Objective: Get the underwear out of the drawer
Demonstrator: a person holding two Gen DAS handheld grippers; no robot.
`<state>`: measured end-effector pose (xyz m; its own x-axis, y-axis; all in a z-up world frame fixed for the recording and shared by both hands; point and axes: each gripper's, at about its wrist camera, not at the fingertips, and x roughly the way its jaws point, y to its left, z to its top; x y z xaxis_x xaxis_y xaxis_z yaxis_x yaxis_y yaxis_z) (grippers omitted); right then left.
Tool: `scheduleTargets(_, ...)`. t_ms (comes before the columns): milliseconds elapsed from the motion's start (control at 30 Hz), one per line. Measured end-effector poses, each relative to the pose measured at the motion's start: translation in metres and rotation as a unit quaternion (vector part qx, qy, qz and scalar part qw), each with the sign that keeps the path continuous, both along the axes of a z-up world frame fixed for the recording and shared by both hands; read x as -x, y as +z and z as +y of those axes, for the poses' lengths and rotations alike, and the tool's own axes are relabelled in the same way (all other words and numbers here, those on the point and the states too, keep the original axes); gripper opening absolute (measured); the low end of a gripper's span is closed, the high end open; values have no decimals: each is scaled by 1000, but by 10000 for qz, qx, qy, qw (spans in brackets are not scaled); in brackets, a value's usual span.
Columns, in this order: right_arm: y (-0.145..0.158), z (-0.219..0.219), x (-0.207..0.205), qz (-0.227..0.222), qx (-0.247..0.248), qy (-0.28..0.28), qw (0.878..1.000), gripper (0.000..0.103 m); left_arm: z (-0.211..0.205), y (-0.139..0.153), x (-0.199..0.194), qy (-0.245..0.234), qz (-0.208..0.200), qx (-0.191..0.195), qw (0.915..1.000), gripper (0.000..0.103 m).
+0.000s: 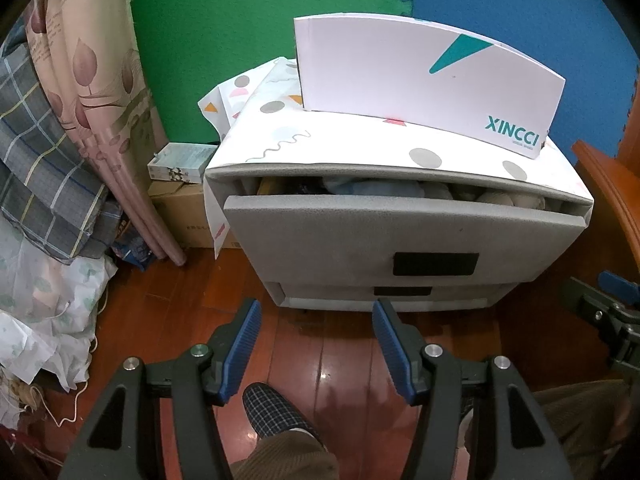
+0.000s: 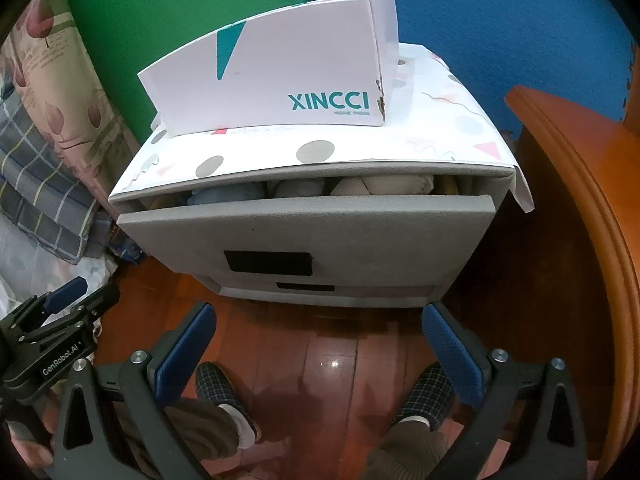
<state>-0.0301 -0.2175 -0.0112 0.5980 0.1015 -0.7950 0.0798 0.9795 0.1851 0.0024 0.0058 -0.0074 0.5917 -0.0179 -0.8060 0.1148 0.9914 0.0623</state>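
Observation:
A small grey drawer unit stands on the wooden floor. Its top drawer (image 1: 404, 236) (image 2: 304, 228) is pulled out a little. Folded underwear (image 1: 384, 190) (image 2: 352, 186) in blue, white and beige shows in the gap. My left gripper (image 1: 316, 314) is open and empty, held in front of the unit near the floor. My right gripper (image 2: 320, 318) is open and empty, also in front of the unit. The right gripper shows at the right edge of the left wrist view (image 1: 612, 312), the left gripper at the lower left of the right wrist view (image 2: 60, 320).
A white XINCCI shoebox (image 1: 420, 80) (image 2: 276, 80) lies on the patterned cloth atop the unit. A lower drawer (image 1: 400, 292) is shut. Curtain and bedding (image 1: 60, 160) hang at the left, cardboard boxes (image 1: 180, 184) beside the unit, orange wooden furniture (image 2: 580, 220) at the right. The person's slippered feet (image 2: 220, 392) stand below.

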Motion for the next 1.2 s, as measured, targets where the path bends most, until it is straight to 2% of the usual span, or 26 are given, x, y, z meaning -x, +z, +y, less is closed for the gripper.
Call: scheduleTargets(1200,1,-6,1,-18,-77,-36,10000,102,0,5,1,-3,13,-42,10000,59)
